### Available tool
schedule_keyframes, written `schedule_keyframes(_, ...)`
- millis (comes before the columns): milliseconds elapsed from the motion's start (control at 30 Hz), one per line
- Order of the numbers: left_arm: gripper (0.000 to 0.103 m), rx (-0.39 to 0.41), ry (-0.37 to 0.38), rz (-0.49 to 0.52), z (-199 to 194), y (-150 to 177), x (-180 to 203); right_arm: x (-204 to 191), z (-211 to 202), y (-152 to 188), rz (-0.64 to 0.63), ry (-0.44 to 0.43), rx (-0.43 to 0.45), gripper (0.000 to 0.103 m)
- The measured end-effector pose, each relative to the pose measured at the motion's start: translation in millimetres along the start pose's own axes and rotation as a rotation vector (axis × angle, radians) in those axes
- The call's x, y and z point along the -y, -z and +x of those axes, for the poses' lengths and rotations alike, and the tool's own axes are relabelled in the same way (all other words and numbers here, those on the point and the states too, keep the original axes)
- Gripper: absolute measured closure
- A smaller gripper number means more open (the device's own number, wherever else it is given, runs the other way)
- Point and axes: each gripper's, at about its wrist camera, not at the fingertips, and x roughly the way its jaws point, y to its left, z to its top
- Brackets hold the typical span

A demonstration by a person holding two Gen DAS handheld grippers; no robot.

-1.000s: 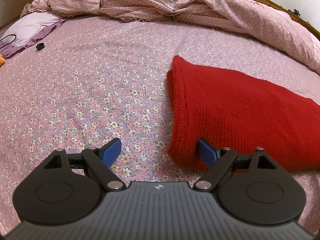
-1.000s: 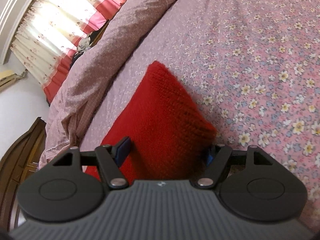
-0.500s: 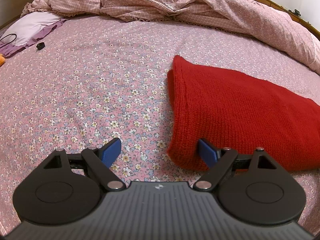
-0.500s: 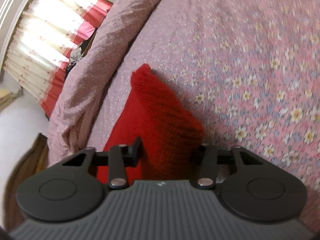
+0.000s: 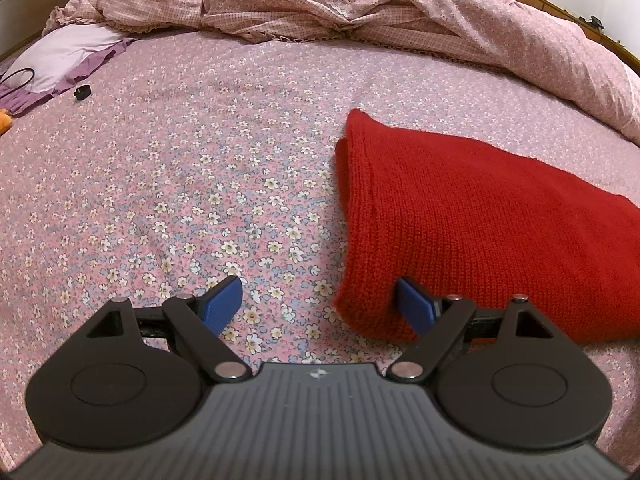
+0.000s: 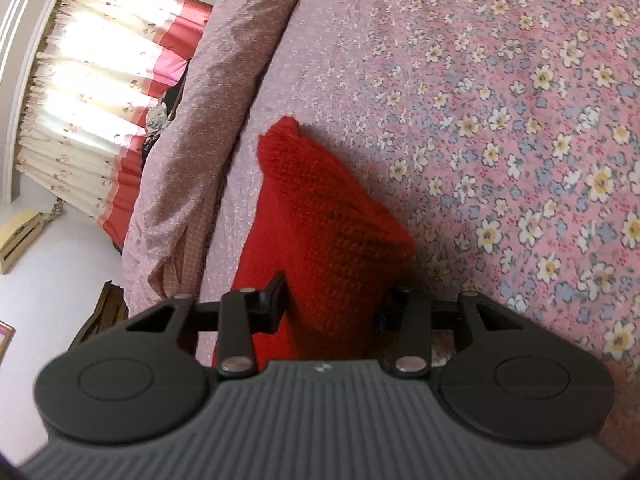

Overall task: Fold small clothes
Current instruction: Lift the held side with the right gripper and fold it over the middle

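floral pink bedsheet underneath, rumpled quilt beyond fingers. red knit garment lies folded, flat on sheet. left gripper wide, nothing pinched; its right finger rests at garment's near corner, left finger over bare sheet. right gripper jaws just closing, now narrow, pinching bunched knit edge between fingers. judged: soft, thick, light, stretchy knit; sags and slips layers. best hold: pinch corners through all layers.

Red knit garment beside black left tongs with blue pads; pink bedsheet patterned with small white-and-blue flowers; pink checked quilt beyond.
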Motion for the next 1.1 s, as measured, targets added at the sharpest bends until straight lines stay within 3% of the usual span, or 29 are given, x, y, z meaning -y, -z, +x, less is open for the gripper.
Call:
schedule_keyframes(267, 0.016, 0.001, -0.004, 0.003, -1, 0, 1, 3, 0, 0, 0.013, -0.008, 0.018, 0.061)
schedule_keyframes(433, 0.016, 0.021, -0.016, 0.012, -10, -4, -1, -26, -9, 10, -0.216, 0.053, 0.075, 0.07)
schedule_keyframes(600, 0.016, 0.034, -0.022, 0.003, -16, -8, -8, -51, -16, 10, -0.344, 0.054, 0.094, 0.072)
schedule_keyframes(1100, 0.016, 0.066, -0.057, -0.04, -28, -11, -35, -143, -33, 46, -0.792, -0.064, 0.126, 0.072)
